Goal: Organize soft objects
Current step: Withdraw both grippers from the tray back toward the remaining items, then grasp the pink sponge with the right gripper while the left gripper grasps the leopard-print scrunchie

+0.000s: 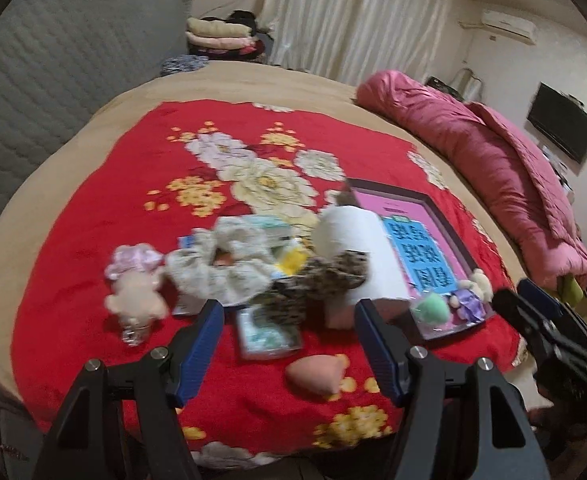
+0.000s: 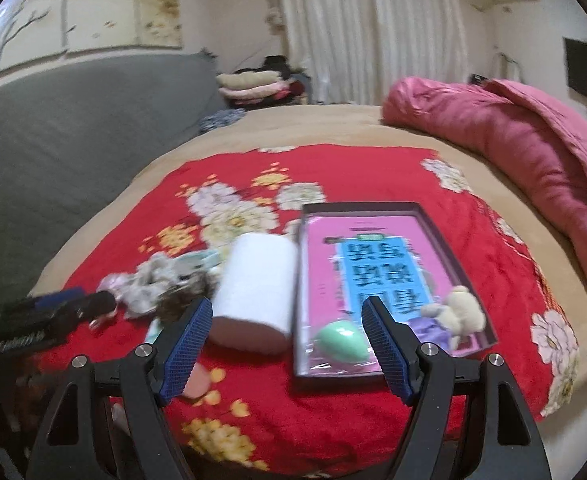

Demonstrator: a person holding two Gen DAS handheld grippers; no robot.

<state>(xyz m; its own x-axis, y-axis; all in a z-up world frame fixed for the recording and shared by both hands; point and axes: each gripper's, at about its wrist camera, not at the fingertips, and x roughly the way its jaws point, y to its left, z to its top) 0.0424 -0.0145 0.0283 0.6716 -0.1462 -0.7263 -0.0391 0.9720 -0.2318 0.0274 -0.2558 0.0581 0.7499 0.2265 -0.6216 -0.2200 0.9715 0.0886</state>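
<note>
The tray [image 2: 445, 216] lies on the blanket [image 2: 353, 168]. Inside the tray, at its near end, rest the egg-shaped sponge [image 2: 339, 340] and, to its right, the small plush bear [image 2: 459, 312]. Left of the tray, touching its edge, lies the paper roll [image 2: 257, 292]. Left of the paper roll, the scrunchies [image 2: 161, 280] are piled.

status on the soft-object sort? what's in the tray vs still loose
Done: green sponge and a cream plush bear lie in the tray. In hand: nothing; left gripper and right gripper are both open and empty above the blanket. Left: paper roll, pink sponge, pink-dressed bear, scrunchies and packets still loose beside the tray.
</note>
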